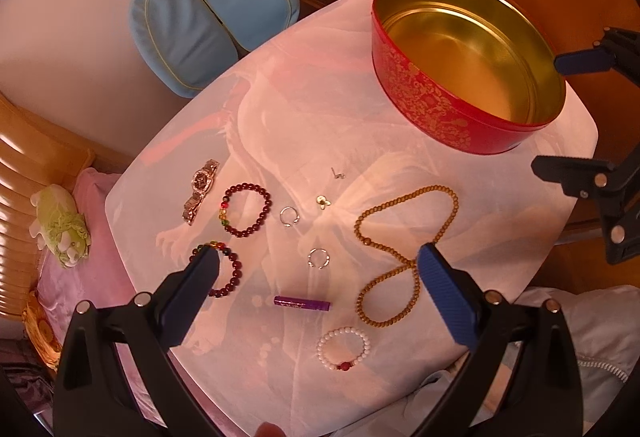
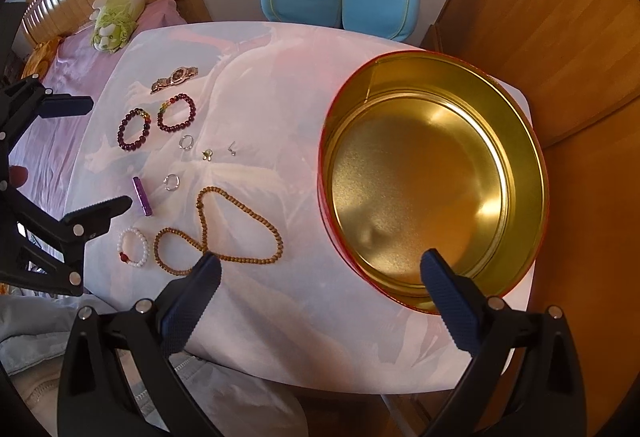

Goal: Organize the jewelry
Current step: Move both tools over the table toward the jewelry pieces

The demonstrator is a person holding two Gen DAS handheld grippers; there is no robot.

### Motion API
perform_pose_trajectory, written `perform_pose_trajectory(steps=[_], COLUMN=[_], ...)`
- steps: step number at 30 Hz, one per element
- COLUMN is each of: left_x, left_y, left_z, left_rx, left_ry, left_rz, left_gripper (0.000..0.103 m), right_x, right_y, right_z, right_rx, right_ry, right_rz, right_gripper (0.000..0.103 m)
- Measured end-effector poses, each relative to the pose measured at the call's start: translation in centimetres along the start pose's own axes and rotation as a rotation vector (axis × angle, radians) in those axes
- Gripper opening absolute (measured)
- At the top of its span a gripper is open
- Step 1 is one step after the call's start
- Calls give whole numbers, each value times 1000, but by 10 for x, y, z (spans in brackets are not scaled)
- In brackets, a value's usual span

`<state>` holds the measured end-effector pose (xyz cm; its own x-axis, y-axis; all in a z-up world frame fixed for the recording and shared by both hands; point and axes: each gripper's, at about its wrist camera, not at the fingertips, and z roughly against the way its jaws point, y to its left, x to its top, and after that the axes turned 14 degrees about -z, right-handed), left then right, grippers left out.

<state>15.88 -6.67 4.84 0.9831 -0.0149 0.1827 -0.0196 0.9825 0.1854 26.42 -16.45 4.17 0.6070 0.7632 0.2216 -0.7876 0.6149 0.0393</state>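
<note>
- Red tin (image 1: 440, 109), gold inside and holding nothing, stands at the far right of the white-draped table (image 1: 248, 85) in the left wrist view; the jewelry lies spread on the cloth nearer the camera.
- Left tongs (image 1: 318, 257) hang over the jewelry with jaws wide apart, gripping nothing; a silver ring (image 1: 318, 258) lies between the tips and a purple tube (image 1: 303, 303) sits just nearer.
- Left finger covers part of a dark red bead bracelet (image 1: 230, 273); the right finger overlaps the long wooden bead necklace (image 1: 404, 249).
- Also on the cloth: a second dark red bracelet (image 1: 246, 211), a watch (image 1: 201, 191), another ring (image 1: 289, 216), a white bead bracelet (image 1: 344, 349), and two tiny pieces (image 1: 324, 201) too small to identify.
- Right tongs (image 1: 576, 113) enter from the right edge, cut off by the frame, jaws apart beside the tin.
- Bare cloth lies between the jewelry and the tin.

- Gold interior of the tin (image 2: 424, 177) fills the right half of the right wrist view; the right tongs (image 2: 318, 269) stand open and unloaded, one finger over the tin's near rim, the other over the necklace (image 2: 224, 233).
- Left tongs (image 2: 90, 153) show at the left edge, open, near the purple tube (image 2: 142, 196) and white bracelet (image 2: 134, 248).
- Near part of the table is bare cloth; its right edge lies just past the tin.
</note>
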Motion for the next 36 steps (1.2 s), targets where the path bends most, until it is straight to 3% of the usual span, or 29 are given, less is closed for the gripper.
perform_pose_trajectory(steps=[4, 11, 17, 20, 23, 26, 29, 36], left_x=[-17, -53, -88, -106, -121, -129, -133, -130], left_y=[12, 41, 62, 68, 74, 74, 74, 94], left_z=[-4, -15, -36, -54, -71, -84, -89, -107], left_rx=[13, -73, -46, -1, -76, -79, -93, -76], left_ry=[0, -5, 13, 18, 16, 39, 23, -20], left_rz=[7, 83, 150, 184, 217, 234, 217, 239], left_gripper=[96, 96, 96, 96, 96, 96, 96, 96], right_x=[1, 0, -2, -4, -9, -14, -14, -6], right_y=[25, 69, 112, 127, 133, 141, 147, 152], right_z=[-5, -21, -46, -74, -89, -93, -103, -122], right_rx=[21, 88, 122, 153, 190, 192, 147, 182], right_ry=[1, 20, 41, 109, 112, 64, 71, 81], right_rz=[20, 42, 93, 79, 36, 55, 78, 79], right_gripper=[100, 100, 100, 100, 100, 100, 100, 100])
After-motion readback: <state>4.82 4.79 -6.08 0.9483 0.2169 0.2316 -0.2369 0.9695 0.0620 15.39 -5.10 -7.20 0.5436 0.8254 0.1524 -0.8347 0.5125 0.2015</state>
